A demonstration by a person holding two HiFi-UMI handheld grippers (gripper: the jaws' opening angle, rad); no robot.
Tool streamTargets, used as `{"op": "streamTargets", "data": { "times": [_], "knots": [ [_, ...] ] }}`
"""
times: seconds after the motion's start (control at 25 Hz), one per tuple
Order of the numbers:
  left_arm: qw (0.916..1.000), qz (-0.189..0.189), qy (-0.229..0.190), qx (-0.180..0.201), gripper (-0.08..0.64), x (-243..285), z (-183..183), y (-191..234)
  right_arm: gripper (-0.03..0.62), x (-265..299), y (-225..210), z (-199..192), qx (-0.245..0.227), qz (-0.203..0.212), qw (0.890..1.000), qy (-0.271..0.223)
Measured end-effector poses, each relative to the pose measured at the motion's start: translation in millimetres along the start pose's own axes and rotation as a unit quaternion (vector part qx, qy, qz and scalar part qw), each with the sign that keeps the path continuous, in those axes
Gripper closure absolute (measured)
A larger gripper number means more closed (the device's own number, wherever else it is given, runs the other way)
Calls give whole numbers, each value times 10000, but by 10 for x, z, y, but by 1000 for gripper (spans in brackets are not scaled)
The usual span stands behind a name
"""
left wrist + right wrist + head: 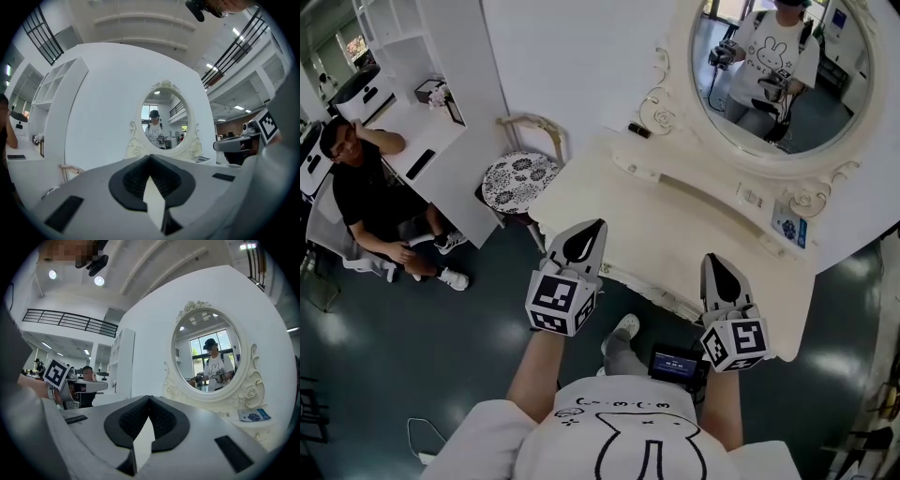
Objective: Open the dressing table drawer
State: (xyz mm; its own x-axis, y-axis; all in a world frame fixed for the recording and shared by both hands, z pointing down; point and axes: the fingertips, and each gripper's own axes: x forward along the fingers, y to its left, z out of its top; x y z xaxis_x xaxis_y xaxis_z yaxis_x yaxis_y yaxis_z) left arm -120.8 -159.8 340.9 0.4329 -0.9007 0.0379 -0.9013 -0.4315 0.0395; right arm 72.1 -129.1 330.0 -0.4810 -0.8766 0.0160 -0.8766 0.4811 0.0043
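table: the white dressing table [675, 220] stands straight ahead, near edge [652, 284] just beyond both grippers. Risk: a hard or crooked pull could rock the whole piece, since it looks light and narrow.

mirror: the oval mirror [778, 75] rises at the back of the top, well apart from both grippers. Risk: a jolt to the table would shake it; its reflection could also mislead aim.

drawer: it sits in the table's front, under the near edge; its face and handle do not show from above or in either gripper view. Risk: reaching blind, the jaws may strike the carved trim instead of the handle.

stool: a patterned stool [518, 180] stands at the table's left end. Risk: small, unless the left arm swings wide.

left gripper: the left gripper [592, 230] points level at the table with its jaws fully together and nothing between them [150, 155]. Risk: in that state it cannot take a handle; it must part first, or it will only push the front.

right gripper: the right gripper [713, 260] is also level, its jaws meeting tip to tip and empty [149, 397], just short of the near edge. Risk: the same; a late opening means a slip or glancing hit.

leaflet: a blue-printed leaflet [789, 225] lies at the top's right end. Risk: a jerk could slide it off.
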Motion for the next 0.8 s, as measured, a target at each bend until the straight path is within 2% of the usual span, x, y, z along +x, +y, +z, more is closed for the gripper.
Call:
{"op": "streamTargets", "data": {
  "times": [0.28, 0.56, 0.8],
  "knots": [
    [9998, 3, 162, 63, 548, 556, -91, 196, 571, 503, -312, -104, 92, 31, 9999, 49],
    [9993, -22, 354, -85, 548, 1181, -235, 400, 571, 997, -714, -184, 181, -15, 9997, 152],
    [9972, -41, 722, -200, 548, 1662, -461, 540, 571, 1359, -1013, -328, 314, -61, 9990, 307]
  ]
}}
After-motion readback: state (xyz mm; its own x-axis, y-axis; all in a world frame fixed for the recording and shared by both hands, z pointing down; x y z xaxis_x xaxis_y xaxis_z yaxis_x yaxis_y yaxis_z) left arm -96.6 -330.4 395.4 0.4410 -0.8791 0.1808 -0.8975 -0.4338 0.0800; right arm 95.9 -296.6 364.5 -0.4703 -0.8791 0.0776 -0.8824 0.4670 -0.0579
